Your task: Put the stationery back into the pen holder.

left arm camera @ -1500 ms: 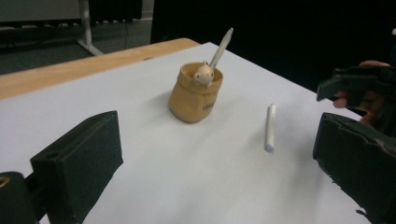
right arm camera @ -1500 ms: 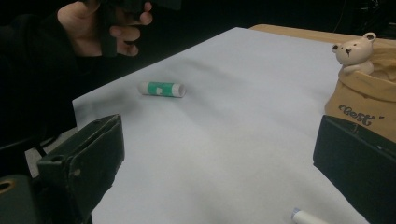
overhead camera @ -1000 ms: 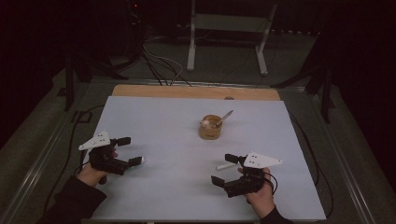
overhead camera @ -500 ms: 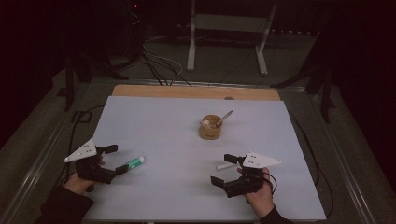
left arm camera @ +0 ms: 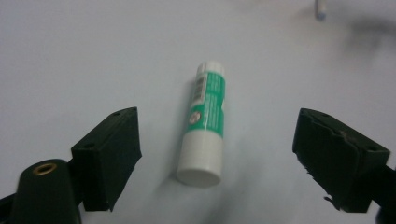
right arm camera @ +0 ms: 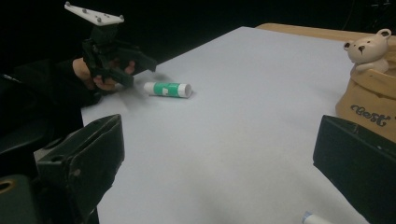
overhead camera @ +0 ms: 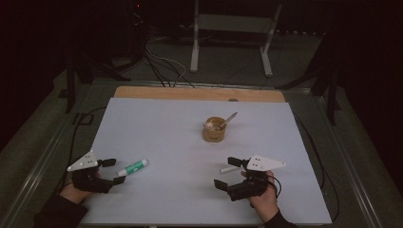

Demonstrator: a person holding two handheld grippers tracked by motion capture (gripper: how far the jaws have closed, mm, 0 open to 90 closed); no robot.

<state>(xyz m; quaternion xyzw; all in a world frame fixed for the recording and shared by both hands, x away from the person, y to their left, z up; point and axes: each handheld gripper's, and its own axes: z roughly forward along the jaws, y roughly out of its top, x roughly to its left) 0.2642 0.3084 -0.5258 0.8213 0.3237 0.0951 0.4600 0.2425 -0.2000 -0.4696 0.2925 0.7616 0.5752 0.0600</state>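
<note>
Narrowing left tool (overhead camera: 114,171) around glue stick (overhead camera: 133,167)

"Best" on brown holder (right arm camera: 373,100)

On the table (overhead camera: 157,118), a glue stick (overhead camera: 132,167) lies just ahead of the left hand-held gripper (overhead camera: 113,171), its near end between the spread jaws and touching neither. Well apart to that gripper's right sits the right hand-held gripper (overhead camera: 226,172); a small tube (overhead camera: 230,169) lies just beside it, and a jar (overhead camera: 214,129) stands beyond, farther up the table.
</note>
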